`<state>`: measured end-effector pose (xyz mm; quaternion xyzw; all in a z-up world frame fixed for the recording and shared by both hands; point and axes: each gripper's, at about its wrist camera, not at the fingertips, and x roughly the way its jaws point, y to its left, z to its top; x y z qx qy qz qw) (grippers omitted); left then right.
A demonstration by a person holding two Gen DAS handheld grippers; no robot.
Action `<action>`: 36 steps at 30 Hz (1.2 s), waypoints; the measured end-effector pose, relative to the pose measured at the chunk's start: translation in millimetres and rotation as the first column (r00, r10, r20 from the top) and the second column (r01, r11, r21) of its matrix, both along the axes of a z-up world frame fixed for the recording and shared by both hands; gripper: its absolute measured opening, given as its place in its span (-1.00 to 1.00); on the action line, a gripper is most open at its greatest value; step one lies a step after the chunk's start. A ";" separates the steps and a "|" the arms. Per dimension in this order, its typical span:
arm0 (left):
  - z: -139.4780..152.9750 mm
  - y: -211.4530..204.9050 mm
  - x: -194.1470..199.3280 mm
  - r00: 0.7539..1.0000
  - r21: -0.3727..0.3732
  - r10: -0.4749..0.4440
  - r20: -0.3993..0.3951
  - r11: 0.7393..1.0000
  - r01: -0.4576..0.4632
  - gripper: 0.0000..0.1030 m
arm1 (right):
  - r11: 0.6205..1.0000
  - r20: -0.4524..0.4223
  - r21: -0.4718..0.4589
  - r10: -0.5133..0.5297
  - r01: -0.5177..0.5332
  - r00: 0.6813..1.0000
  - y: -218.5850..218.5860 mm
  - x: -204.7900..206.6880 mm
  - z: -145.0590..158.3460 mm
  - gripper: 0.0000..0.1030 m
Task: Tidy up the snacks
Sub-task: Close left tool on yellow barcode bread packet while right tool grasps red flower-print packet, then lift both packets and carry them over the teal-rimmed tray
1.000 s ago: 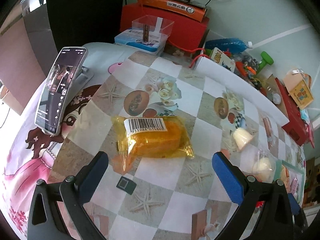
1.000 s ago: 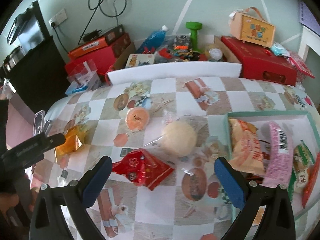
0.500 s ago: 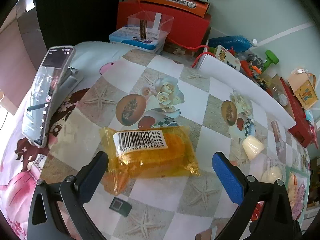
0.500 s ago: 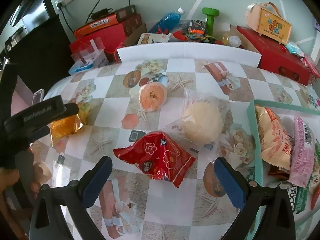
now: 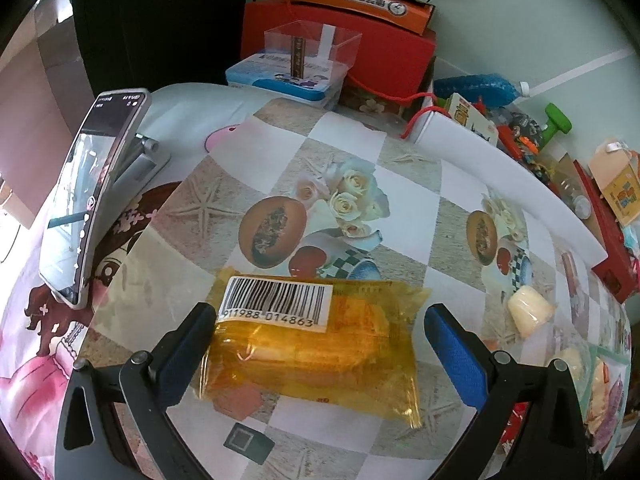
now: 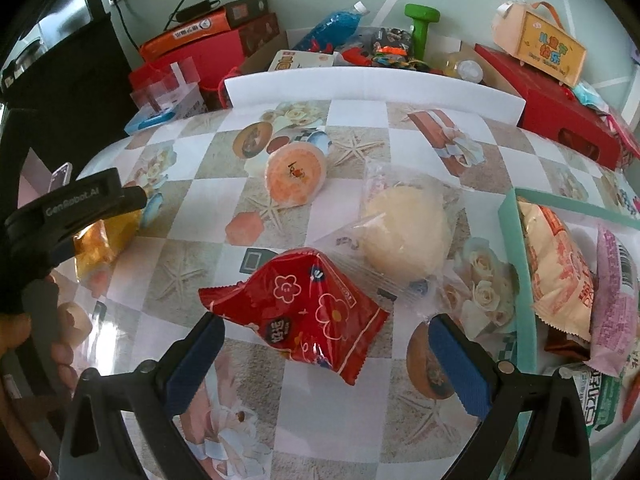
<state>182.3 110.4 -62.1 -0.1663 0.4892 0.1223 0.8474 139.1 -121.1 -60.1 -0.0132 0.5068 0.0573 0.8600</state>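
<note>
Item 1: yellow snack packet (image 5: 316, 344), barcode label up, lay flat on the patterned tablecloth (image 5: 408, 208). The left gripper (image 5: 320, 344) had advanced since the earlier frame; the packet, then ahead of the fingertips, now sat between them. Jaws wide apart, one blue pad on each side; whether the near pad touched the wrapper could not be told.

Item 2: red snack packet (image 6: 296, 316), flower print, lay on the same tablecloth. The right gripper (image 6: 324, 348) had likewise closed in; the packet now sat between its spread jaws, unclamped.

Item 3: round pale bun (image 6: 404, 232) in clear wrap, just beside the red packet, on its far right.

Item 4: orange jelly cup (image 6: 296, 178), beyond the red packet.

Item 5: teal tray (image 6: 516, 248), right of the red packet, holding several packets.
</note>
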 end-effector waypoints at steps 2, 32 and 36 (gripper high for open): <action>-2.0 1.4 -0.6 1.000 -0.001 0.004 -0.008 1.000 -0.004 1.00 | 1.000 0.009 -0.003 -0.005 0.005 1.000 -0.1 -0.5 1.1 1.00; 31.2 -22.4 -11.2 0.997 0.012 -0.073 0.027 0.997 0.072 0.58 | 0.998 0.074 0.064 -0.031 0.026 0.997 -16.0 -8.9 32.2 0.18; 52.1 -33.8 -17.0 0.992 0.019 -0.101 0.070 0.995 0.100 0.58 | 0.996 0.115 0.081 -0.041 0.032 0.993 -21.6 -14.0 48.8 0.18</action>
